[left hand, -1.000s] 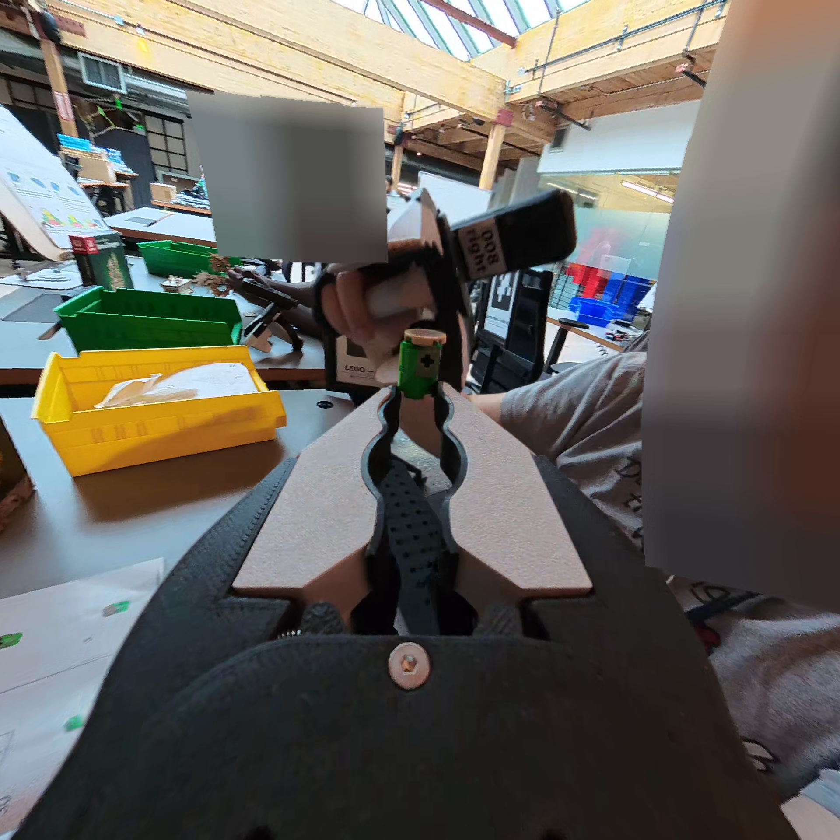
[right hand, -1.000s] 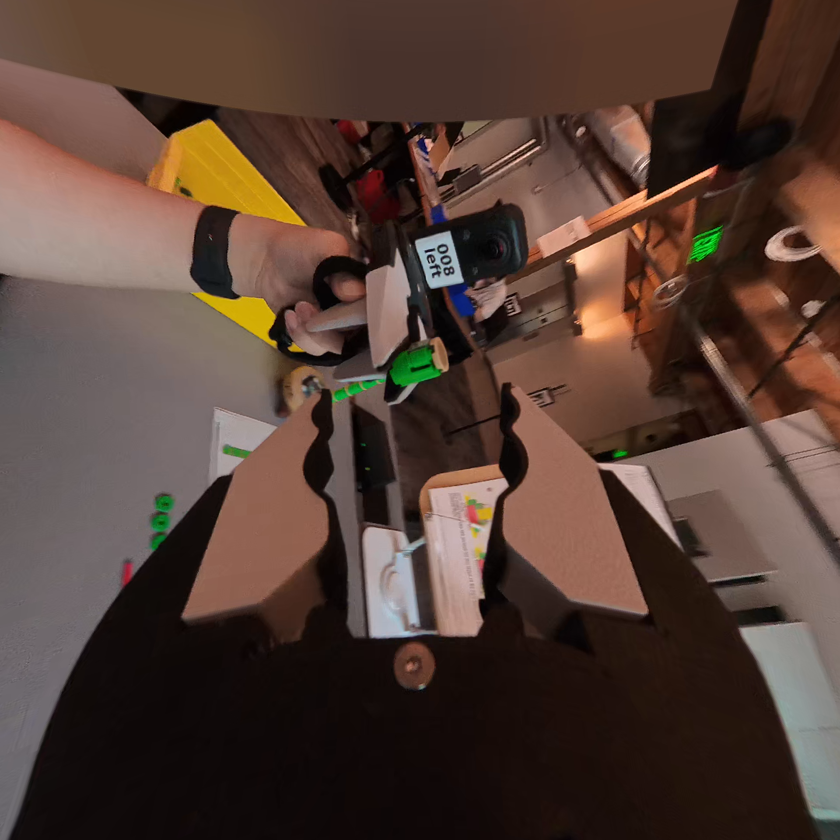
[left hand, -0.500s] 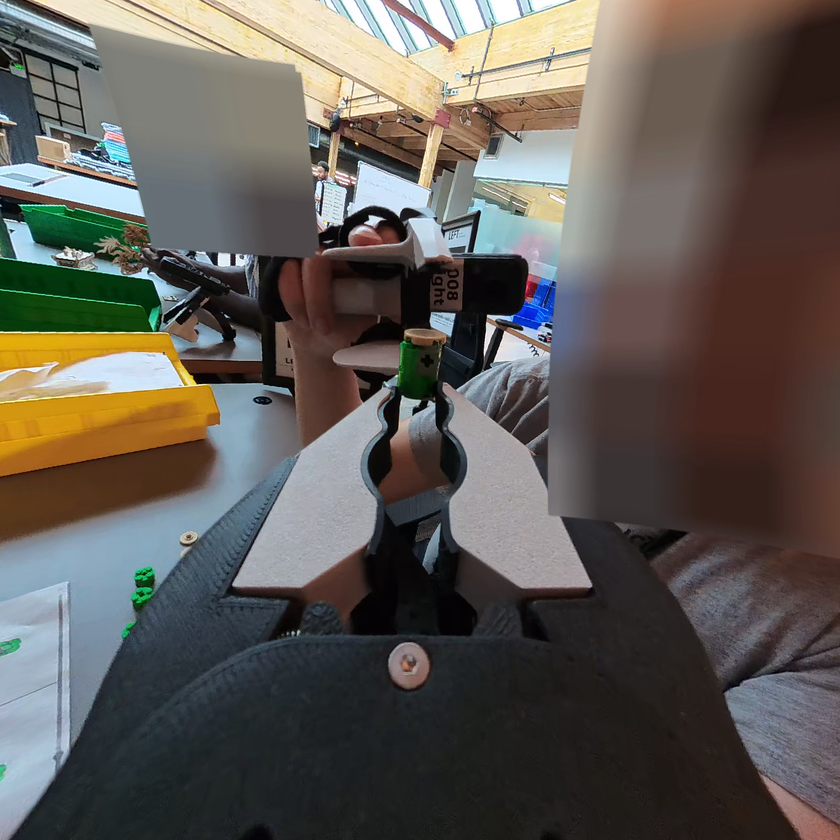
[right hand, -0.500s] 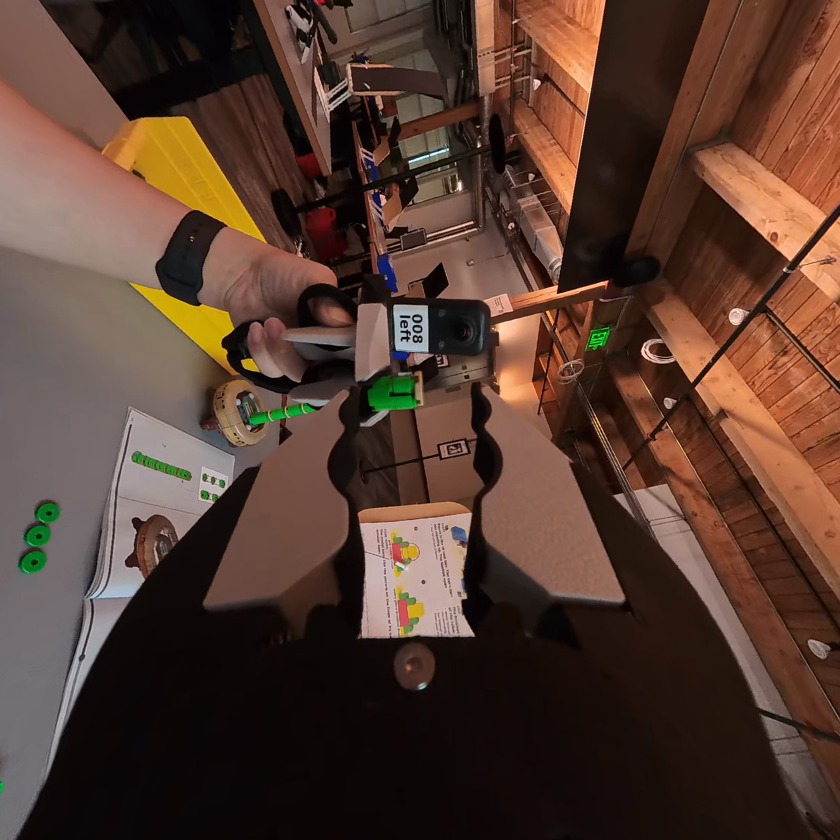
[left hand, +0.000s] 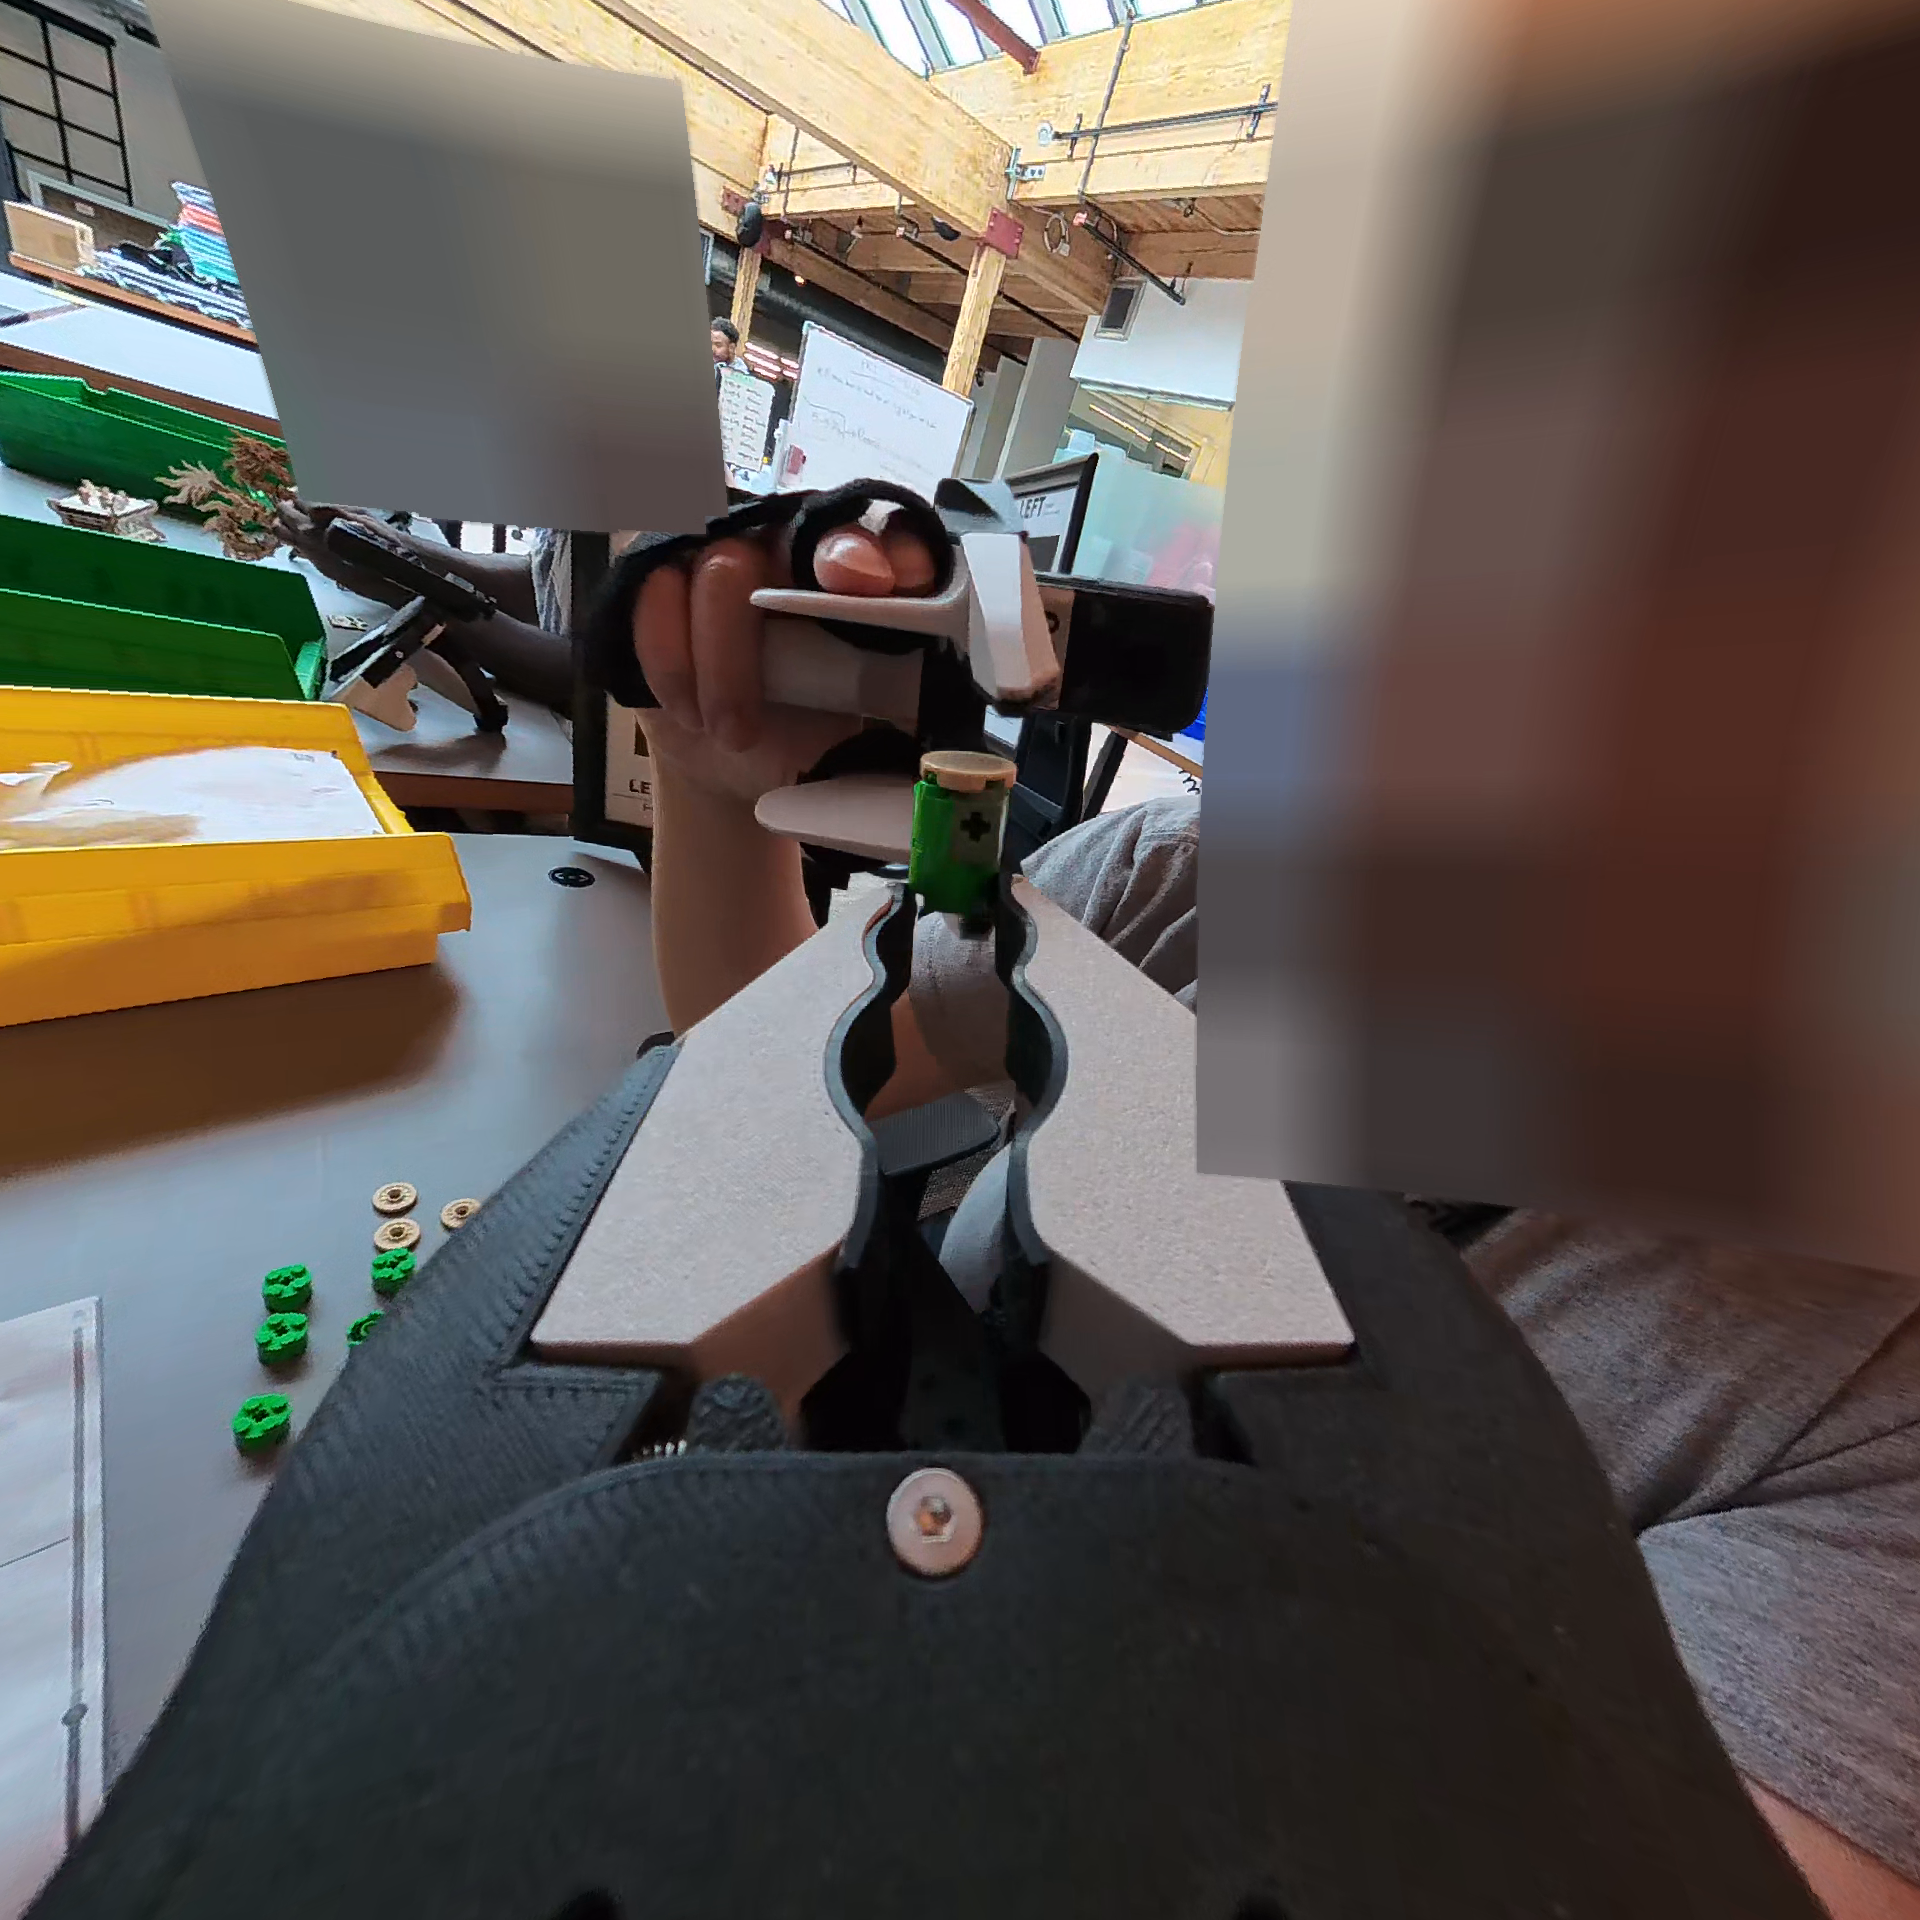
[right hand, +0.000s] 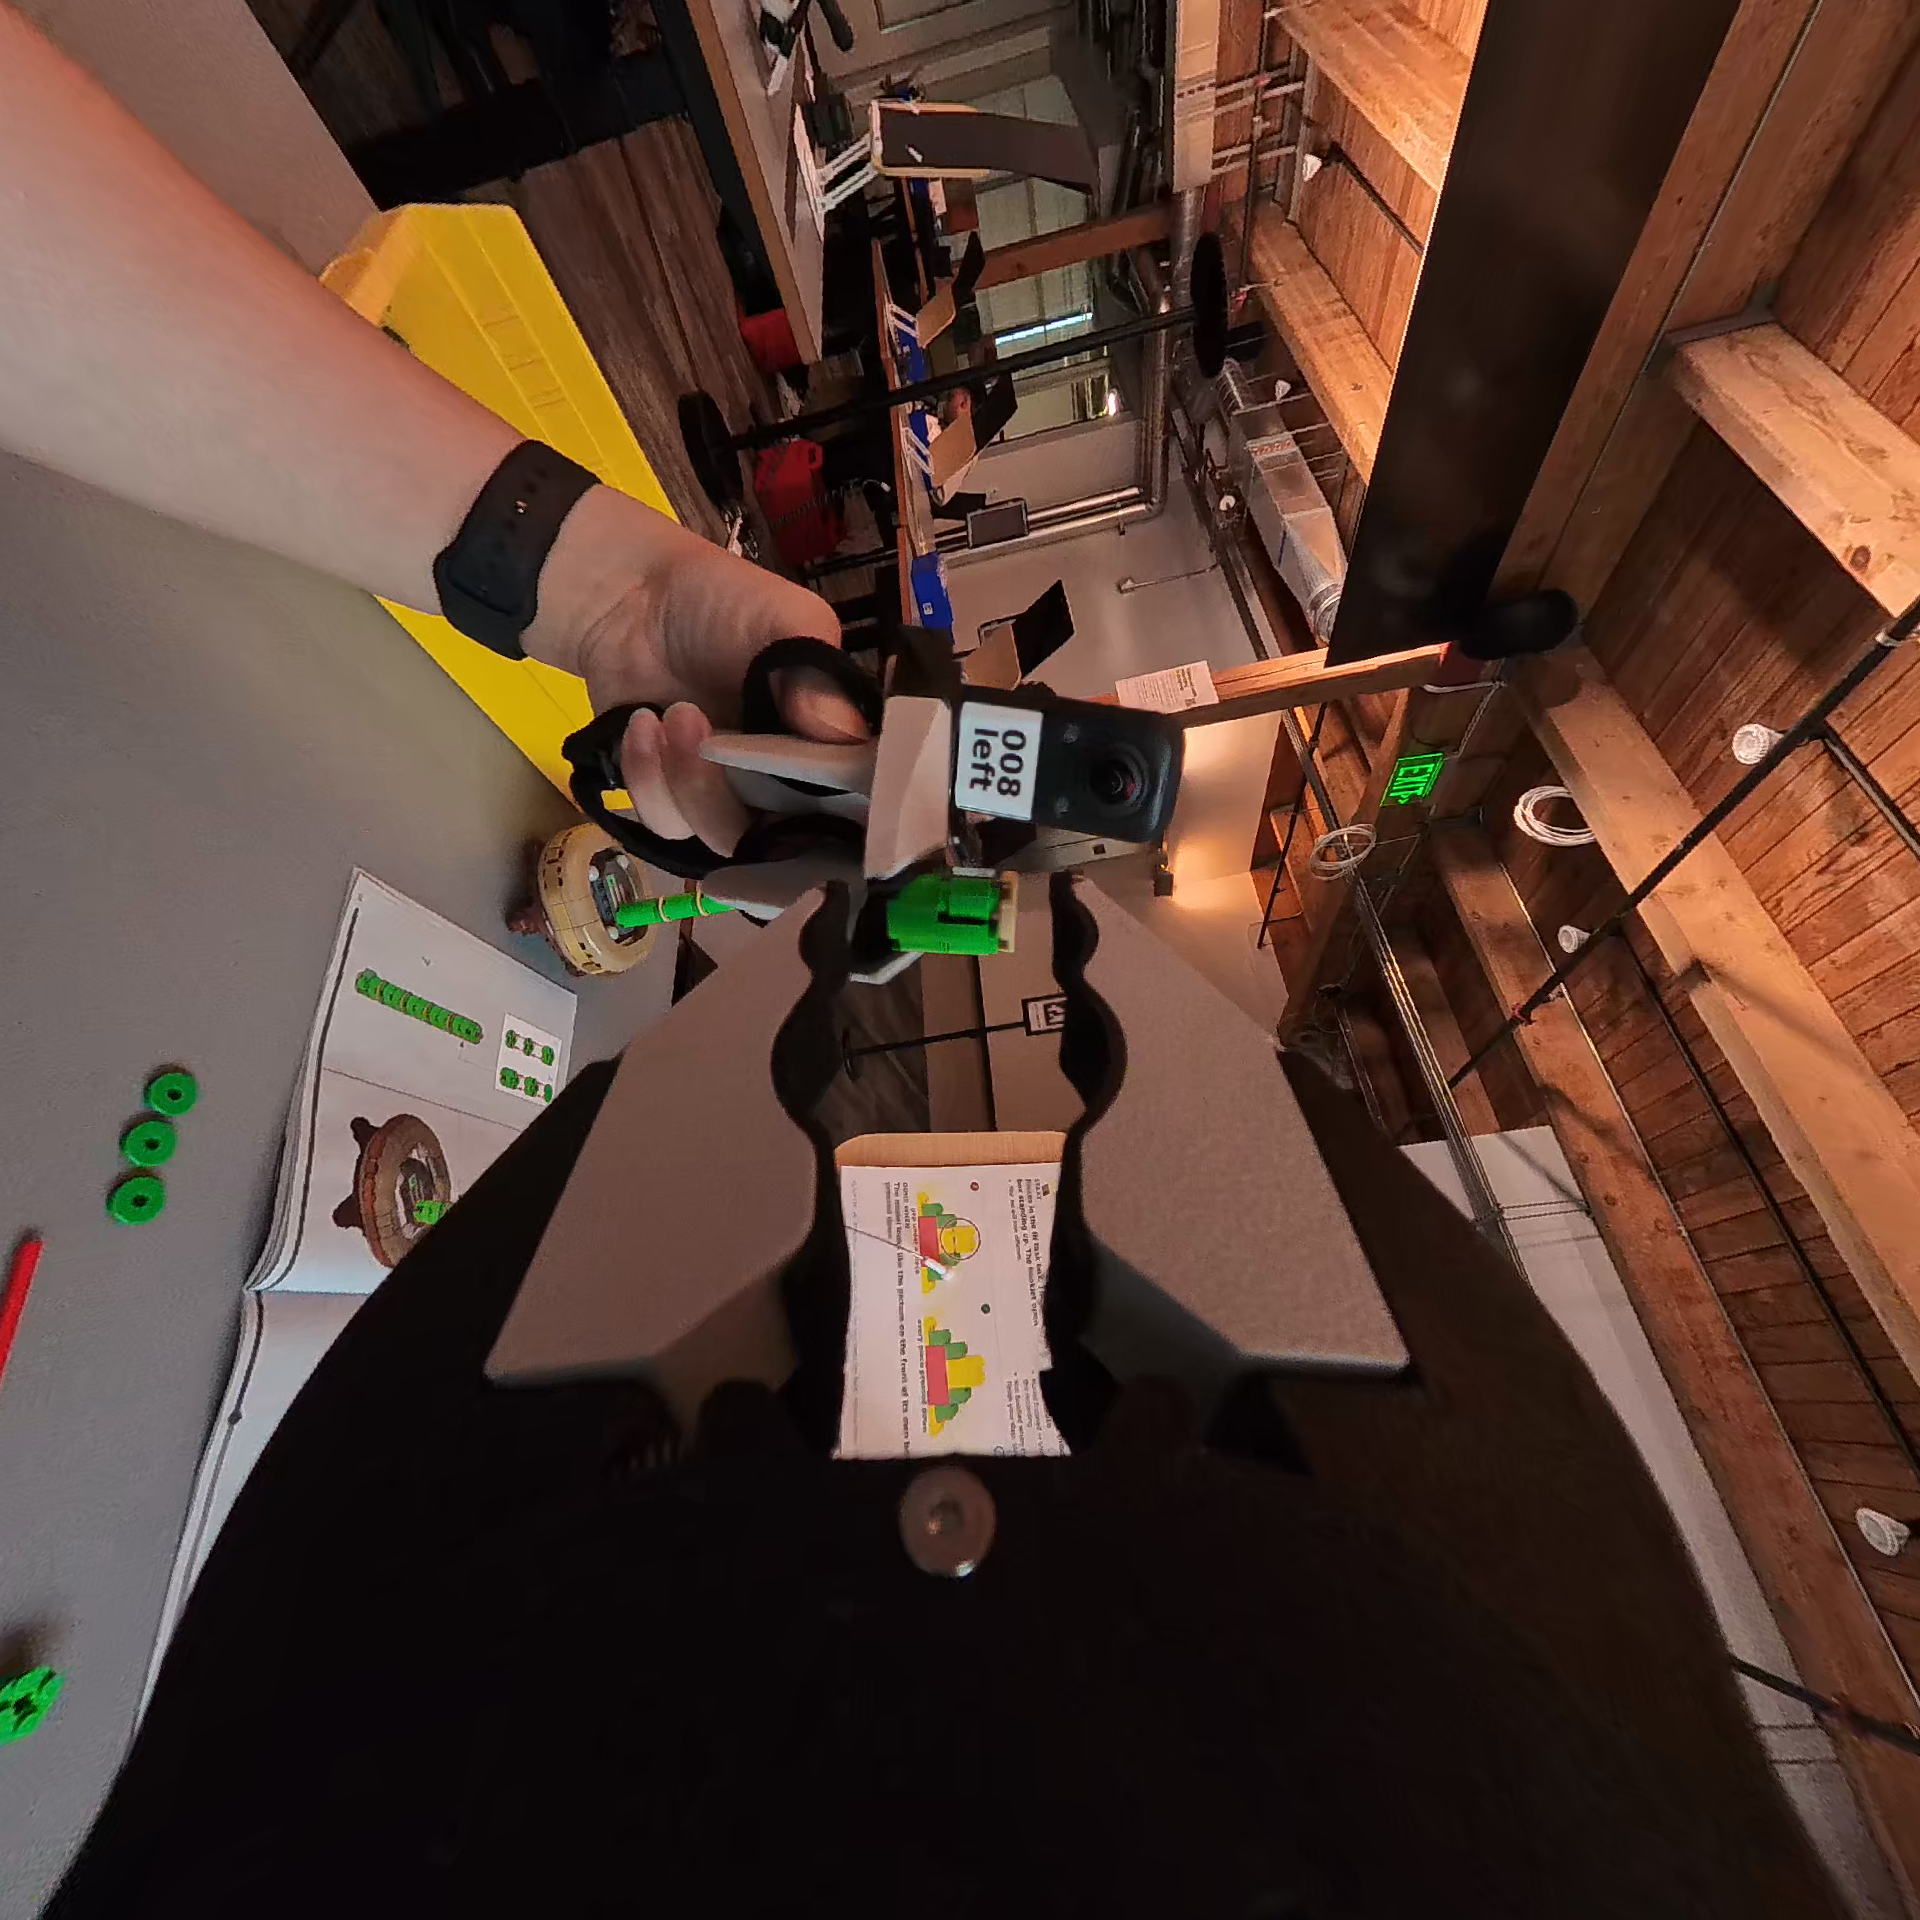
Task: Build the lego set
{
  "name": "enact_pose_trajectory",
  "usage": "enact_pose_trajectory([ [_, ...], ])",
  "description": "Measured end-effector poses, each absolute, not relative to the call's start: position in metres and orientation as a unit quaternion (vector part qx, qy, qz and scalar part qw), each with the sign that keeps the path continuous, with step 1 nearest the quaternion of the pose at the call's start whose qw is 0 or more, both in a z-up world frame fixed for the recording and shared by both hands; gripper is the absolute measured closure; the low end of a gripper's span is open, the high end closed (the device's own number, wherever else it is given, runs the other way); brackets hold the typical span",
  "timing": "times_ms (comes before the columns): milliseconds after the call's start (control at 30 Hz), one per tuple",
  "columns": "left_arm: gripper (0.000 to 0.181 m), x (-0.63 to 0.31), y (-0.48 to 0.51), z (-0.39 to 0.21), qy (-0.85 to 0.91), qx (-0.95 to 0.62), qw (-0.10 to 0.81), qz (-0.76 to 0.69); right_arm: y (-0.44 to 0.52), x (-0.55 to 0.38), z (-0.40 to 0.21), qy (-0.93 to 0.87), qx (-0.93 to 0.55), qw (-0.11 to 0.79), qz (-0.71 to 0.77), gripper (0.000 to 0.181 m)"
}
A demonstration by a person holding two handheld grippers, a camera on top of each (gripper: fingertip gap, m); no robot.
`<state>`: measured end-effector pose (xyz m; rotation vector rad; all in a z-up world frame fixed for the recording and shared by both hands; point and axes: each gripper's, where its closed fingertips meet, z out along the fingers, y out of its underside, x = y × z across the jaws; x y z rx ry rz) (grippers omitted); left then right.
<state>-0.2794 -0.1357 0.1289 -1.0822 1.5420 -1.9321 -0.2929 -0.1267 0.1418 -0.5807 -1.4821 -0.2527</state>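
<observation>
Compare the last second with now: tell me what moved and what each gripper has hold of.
The right gripper rolled and came in toward the green piece with the tan cap; its open fingers narrowed a little and now flank that piece, with no contact visible. The left gripper swung right, so the yellow bin slid left in its view. Unchanged: the left gripper stays shut on the piece, held off the table.

Green round pieces: you have five loose ones [left hand: 288, 1288] on the table [left hand: 260, 1101].
Tan round pieces: three [left hand: 395, 1198] lie just beyond the green ones.
Yellow bins: one [left hand: 223, 914].
Green bins: two [left hand: 156, 613].
Instruction booklets: one [right hand: 343, 1070], open.
Grippers: you hold two, left gripper [left hand: 954, 904] and right gripper [right hand: 940, 914].
</observation>
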Motion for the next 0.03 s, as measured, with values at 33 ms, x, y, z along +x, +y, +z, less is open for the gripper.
enact_pose_trajectory([
  [33,0.167,-0.2794,-0.1363,0.1291,0.557,-0.391,0.218,-0.700,-0.1267,-0.2939,0.1403,-0.666,-0.262,0.689,-0.112,0.142],
])
